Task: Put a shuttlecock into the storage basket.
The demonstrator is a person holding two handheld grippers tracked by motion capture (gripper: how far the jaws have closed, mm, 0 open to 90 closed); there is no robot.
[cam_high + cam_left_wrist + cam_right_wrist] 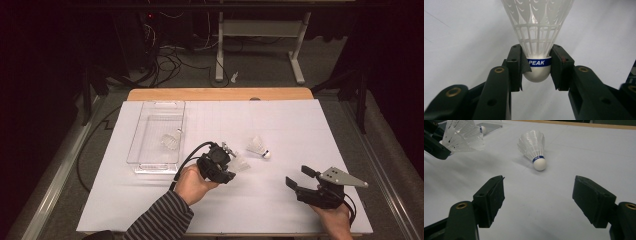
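The left gripper (537,68) is clamped on the white cork of a plastic shuttlecock (537,37), pads (517,63) at the blue band, held over the white mat (300,125) just right of the clear plastic bin (150,167) where 1 shuttlecock (170,141) already lies. The right gripper (539,200) waits with jaws wide and empty, a 2nd loose shuttlecock (534,147) lying on the mat ahead of it. The rounded cork gives little purchase, so I judge a quick swing toward the bin could let it slip or twist free and drop short.
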